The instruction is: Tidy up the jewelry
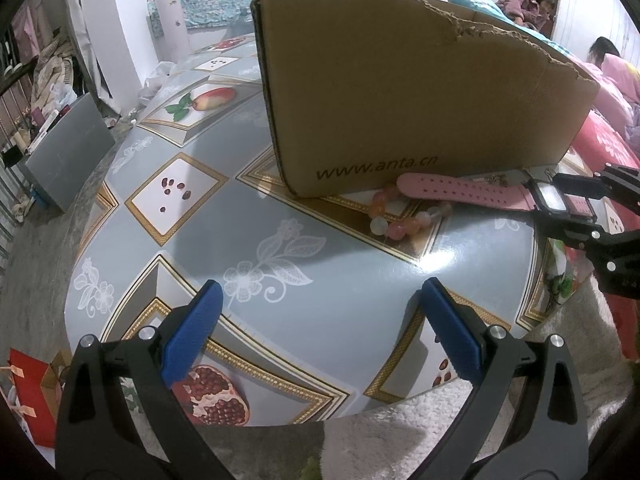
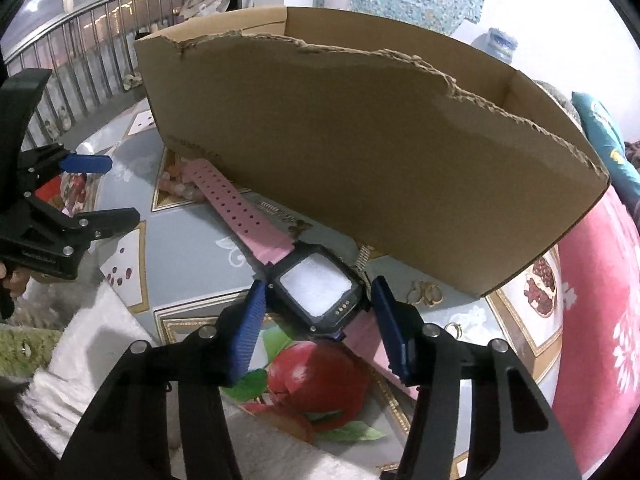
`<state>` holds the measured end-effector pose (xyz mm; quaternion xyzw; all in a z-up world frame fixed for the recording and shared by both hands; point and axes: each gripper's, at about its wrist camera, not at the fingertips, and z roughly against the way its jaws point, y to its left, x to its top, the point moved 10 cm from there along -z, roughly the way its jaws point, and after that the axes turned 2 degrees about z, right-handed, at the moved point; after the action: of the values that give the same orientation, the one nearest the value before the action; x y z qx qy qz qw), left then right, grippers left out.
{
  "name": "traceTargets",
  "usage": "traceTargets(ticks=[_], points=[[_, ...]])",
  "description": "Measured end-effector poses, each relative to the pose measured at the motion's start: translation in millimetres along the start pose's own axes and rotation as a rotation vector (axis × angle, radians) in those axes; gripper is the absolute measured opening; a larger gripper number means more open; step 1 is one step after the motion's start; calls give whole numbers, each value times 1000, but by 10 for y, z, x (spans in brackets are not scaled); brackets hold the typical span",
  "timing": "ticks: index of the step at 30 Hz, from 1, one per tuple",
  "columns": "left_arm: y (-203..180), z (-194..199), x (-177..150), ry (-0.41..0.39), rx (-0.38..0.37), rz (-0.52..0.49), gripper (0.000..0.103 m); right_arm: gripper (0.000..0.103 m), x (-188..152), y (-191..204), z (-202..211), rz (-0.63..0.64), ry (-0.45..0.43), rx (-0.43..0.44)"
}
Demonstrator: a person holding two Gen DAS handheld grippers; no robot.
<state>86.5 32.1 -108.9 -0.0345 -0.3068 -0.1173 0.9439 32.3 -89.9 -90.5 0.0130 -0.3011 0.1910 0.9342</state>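
My right hand-held gripper (image 2: 318,312) straddled the pink watch (image 2: 316,294) on the desk (image 2: 192,256), jaws apart; my left hand-held gripper (image 1: 320,320) hung open.

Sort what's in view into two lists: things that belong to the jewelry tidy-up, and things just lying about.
Part of the job:
pink watch
bead bracelet
gold earrings
cardboard box
right hand-held gripper, jaws open around the watch face
left hand-held gripper, open and empty

Just lying about:
red gift bag
water jug
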Motion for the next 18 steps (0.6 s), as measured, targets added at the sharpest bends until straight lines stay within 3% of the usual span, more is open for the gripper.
traceTargets(ticks=[6, 7, 10, 12, 18], points=[[11, 1, 17, 23, 14, 3, 96, 53, -17, 9, 86, -26, 1, 2], [31, 36, 47, 7, 28, 16, 96, 48, -20, 20, 103, -30, 0, -1], [-50, 240, 206, -84, -22, 41, 96, 37, -21, 68, 166, -34, -11, -17], [-165, 315, 290, -117, -51, 32, 96, 36, -43, 108, 172, -37, -10, -20], [-700, 270, 409, -131, -105, -79, 96, 37, -82, 21, 256, -67, -31, -14]])
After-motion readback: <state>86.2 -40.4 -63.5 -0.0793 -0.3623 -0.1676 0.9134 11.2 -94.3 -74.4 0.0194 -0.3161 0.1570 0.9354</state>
